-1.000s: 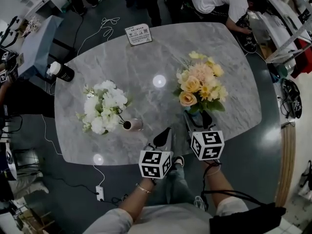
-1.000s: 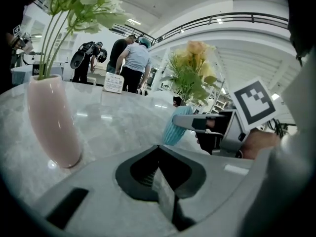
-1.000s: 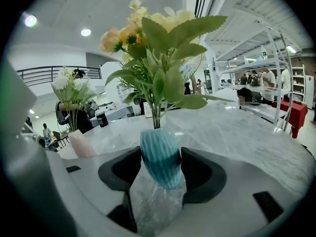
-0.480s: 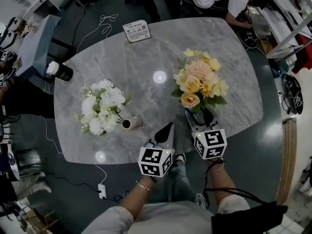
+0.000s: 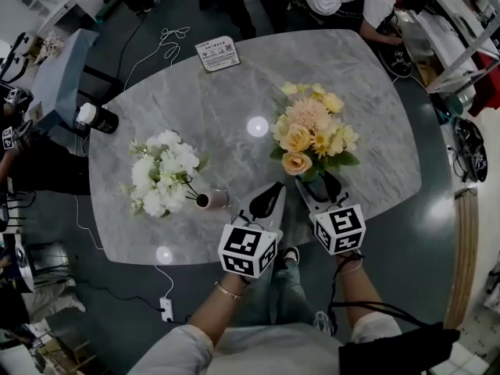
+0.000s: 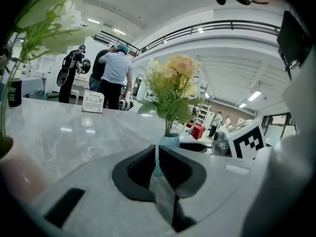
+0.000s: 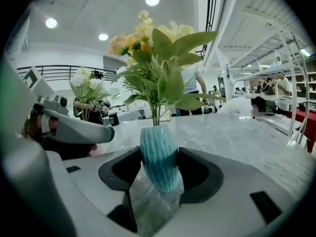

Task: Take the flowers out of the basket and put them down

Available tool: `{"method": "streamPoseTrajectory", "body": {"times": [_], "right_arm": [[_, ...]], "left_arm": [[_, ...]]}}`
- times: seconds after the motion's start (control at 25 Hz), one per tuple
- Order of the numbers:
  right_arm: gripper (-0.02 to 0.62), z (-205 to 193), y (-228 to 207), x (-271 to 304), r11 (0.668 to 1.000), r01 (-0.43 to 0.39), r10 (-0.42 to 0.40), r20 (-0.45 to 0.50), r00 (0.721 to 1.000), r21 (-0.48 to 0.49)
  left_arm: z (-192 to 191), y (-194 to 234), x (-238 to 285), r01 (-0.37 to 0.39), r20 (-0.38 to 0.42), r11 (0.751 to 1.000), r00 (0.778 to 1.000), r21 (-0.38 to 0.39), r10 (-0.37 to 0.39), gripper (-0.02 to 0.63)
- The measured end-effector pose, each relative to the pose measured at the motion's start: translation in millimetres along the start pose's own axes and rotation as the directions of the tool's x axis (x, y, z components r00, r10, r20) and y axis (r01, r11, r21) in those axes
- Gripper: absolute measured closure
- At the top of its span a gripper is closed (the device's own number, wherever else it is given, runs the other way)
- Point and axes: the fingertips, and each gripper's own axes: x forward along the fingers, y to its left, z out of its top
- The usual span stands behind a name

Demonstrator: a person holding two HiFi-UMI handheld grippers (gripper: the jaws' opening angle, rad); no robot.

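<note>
Marble table (image 5: 226, 108): white bouquet (image 5: 164, 170), bottle (image 5: 98, 117), card (image 5: 219, 54)

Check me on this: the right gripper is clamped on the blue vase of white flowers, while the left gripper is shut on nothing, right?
Not quite: the flowers in the blue vase are yellow and peach, not white, as the right gripper view shows. The right gripper is clamped on that vase, and the left gripper is shut on nothing.
</note>
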Motion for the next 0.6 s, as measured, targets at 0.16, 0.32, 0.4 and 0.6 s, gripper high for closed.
{"method": "streamPoseTrajectory", "body": {"times": [0.16, 0.32, 0.4, 0.6], "right_arm": [[0.379, 0, 1, 0, 0.999, -0.029, 0.029, 0.001, 1.0, -0.014], [0.379, 0, 1, 0, 0.999, -0.039, 0.039, 0.004, 0.999, -0.016], [0.379, 0, 1, 0, 0.999, -0.043, 0.043, 0.006, 0.999, -0.017], [0.379, 0, 1, -1, 0.998, -0.054, 0.054, 0.006, 0.999, -0.022]], "left_arm": [[4, -6, 7, 0.031, -0.007, 0.999, 0.999, 0.015, -0.031, 0.575], [8, -12, 15, 0.06, -0.006, 0.998, 0.998, 0.027, -0.06, 0.529], [11, -14, 20, 0.072, 0.0, 0.997, 0.997, 0.032, -0.072, 0.518], [19, -22, 32, 0.109, -0.001, 0.993, 0.994, 0.052, -0.109, 0.462]]}}
